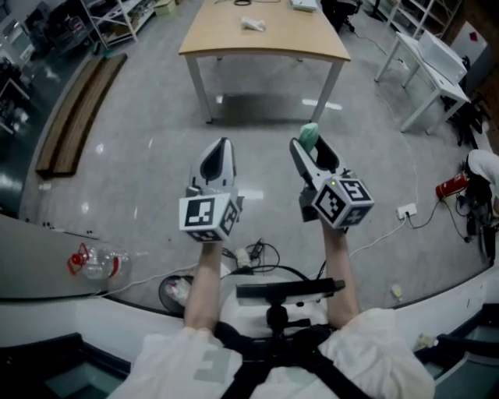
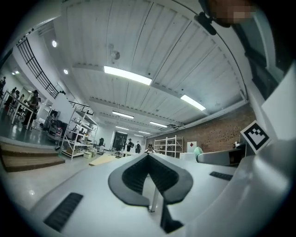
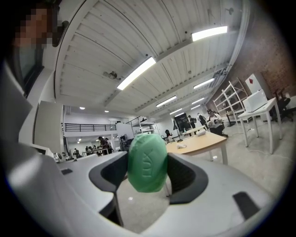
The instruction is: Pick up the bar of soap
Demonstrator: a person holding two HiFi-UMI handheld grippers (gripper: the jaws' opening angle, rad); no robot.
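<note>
While in right tool [image 3: 148, 161], soap [image 3: 147, 164] (green)

There are 2 grippers, the left gripper [image 1: 223, 145] and the right gripper [image 1: 305, 146]. Each carries 1 marker cube, 2 in all: the left cube [image 1: 209, 216] and the right cube [image 1: 344, 202]. 2 bare forearms show, the left forearm [image 1: 204, 288] and the right forearm [image 1: 340, 273]. There is 1 green bar of soap [image 3: 147, 163]. 1 wooden table [image 1: 265, 40] bears 1 small white item [image 1: 252, 24]. The floor has 1 clear plastic bottle [image 1: 97, 263], 1 red canister [image 1: 448, 185] and 1 white socket block [image 1: 407, 210].
</note>
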